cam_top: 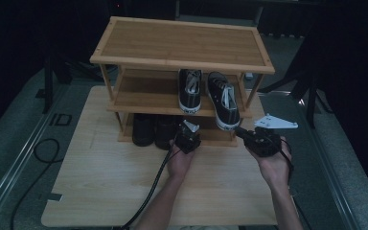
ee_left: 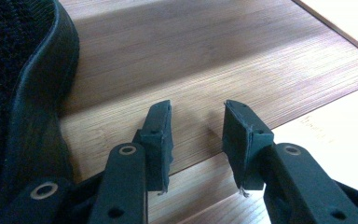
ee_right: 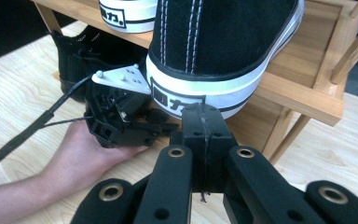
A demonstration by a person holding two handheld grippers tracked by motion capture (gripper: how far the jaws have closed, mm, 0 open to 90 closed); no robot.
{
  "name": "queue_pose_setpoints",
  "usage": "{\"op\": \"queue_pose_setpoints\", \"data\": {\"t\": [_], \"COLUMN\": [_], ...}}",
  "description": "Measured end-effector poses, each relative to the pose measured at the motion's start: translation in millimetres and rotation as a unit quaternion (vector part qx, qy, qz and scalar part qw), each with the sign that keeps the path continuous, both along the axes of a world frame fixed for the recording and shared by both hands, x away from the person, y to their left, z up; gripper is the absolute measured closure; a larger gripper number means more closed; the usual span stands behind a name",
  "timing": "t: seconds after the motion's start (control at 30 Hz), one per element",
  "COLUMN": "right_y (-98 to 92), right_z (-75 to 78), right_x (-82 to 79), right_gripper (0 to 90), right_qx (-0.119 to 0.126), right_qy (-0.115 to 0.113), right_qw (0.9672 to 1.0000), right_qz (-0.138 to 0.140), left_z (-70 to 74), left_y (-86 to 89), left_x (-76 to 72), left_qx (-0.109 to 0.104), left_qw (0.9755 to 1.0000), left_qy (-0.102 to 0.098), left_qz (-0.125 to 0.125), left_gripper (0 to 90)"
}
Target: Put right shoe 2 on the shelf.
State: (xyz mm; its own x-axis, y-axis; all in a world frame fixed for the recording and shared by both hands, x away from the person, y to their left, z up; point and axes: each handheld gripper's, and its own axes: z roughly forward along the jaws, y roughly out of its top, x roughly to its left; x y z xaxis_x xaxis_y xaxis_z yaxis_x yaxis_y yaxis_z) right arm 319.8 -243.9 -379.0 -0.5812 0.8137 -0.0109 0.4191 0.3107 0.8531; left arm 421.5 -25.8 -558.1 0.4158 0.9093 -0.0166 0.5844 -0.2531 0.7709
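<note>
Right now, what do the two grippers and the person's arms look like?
Both grippers, left gripper and right gripper, are black with blocky black fingers and round metal rivets. A black cable trails from the left one. The right one carries a grey three-cornered plate. The forearms are bare, with no sleeves.

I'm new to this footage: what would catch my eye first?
A bamboo rack on the table, with two black sneakers on its middle shelf; the right sneaker sticks heel-first over the edge. The shut right claw sits right at that heel. The left claw, open and empty, points at the bottom shelf beside dark boots.
</note>
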Motion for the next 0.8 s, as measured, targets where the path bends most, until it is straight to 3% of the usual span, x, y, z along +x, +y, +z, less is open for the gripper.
{"op": "queue_pose_setpoints", "data": {"t": [0.2,0.8], "right_y": [2.3,5.3], "right_z": [-0.2,-2.8], "right_x": [3.9,23.4], "right_gripper": [90.0,90.0], "right_qx": [-0.005,0.009], "right_qy": [-0.004,0.009], "right_qw": [1.0000,0.9999], "right_qz": [-0.006,-0.005], "left_z": [0.3,-0.1], "left_y": [0.3,-0.3], "left_x": [-0.2,0.1], "left_qx": [0.003,-0.002], "left_qw": [1.0000,1.0000], "left_qy": [0.000,-0.001], "left_qz": [-0.001,0.001], "left_gripper": [62.8,62.8]}}
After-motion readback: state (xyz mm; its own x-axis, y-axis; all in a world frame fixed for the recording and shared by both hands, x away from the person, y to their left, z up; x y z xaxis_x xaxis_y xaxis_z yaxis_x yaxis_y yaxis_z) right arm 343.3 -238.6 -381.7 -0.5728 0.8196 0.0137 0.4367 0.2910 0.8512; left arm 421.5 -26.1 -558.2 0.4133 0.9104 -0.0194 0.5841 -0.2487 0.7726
